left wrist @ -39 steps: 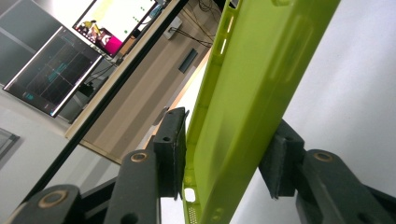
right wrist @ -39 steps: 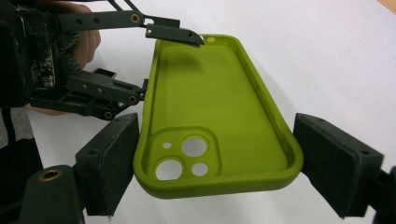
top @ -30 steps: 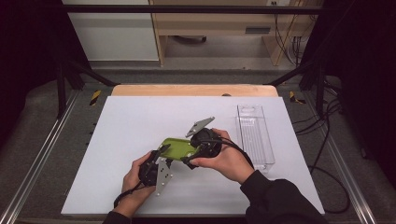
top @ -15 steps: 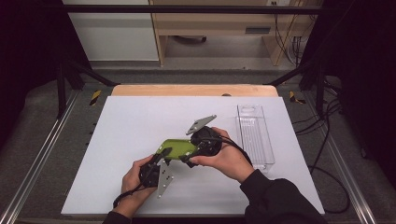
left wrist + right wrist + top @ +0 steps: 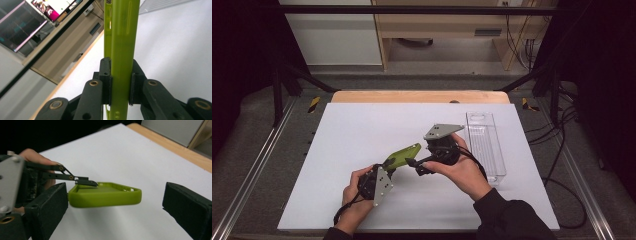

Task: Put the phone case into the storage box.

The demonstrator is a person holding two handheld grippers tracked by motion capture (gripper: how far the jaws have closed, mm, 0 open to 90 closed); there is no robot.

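Olive-green phone case [image 5: 402, 154] — soft, shallow tray shape with cut-outs along its rim, held clear above the sheet, long axis toward 2 o'clock — open side up, near-centre

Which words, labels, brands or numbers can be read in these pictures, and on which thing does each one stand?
None can be read.
Green phone case: no print shows.
Clear plastic tray: no label shows.
Screen behind the table in the left gripper view: coloured patches, too blurred to read.
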